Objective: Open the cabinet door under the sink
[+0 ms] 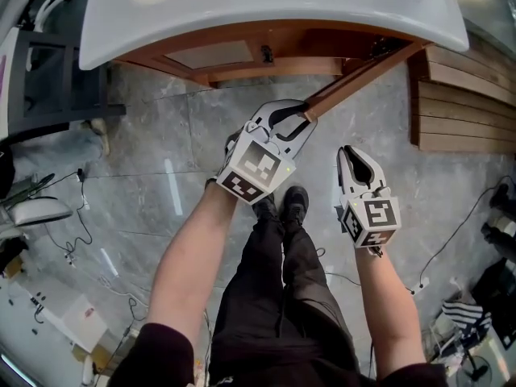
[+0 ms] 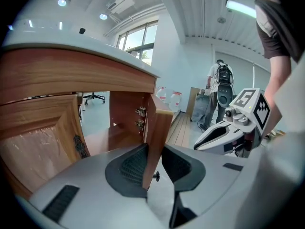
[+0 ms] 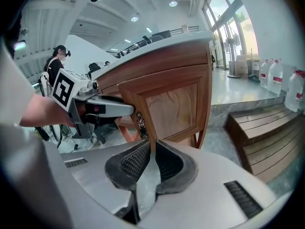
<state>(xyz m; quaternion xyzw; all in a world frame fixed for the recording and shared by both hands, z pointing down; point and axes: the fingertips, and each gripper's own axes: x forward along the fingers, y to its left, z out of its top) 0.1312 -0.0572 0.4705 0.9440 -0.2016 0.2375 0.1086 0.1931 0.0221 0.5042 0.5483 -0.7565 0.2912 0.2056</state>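
Under the white sink (image 1: pixel 242 6) stands a wooden cabinet. Its right door (image 1: pixel 363 75) is swung out toward me, edge-on in the left gripper view (image 2: pixel 155 128), with a small dark knob (image 2: pixel 156 176) on its face. My left gripper (image 1: pixel 302 115) is shut on this door's free edge, which sits between the pads (image 2: pixel 153 151). The left door (image 1: pixel 218 55) stays closed. My right gripper (image 1: pixel 351 153) hangs to the right of the door, apart from it. Its jaws (image 3: pixel 152 144) stand a narrow gap apart with nothing between them. The door panel (image 3: pixel 176 109) shows beyond them.
A stepped wooden platform (image 1: pixel 468 95) lies right of the cabinet on the grey stone floor. Water bottles (image 3: pixel 276 78) stand behind it. My shoes (image 1: pixel 282 204) are just below the grippers. Cables and equipment (image 1: pixel 40 208) lie at the left. A person (image 2: pixel 219 89) stands far off.
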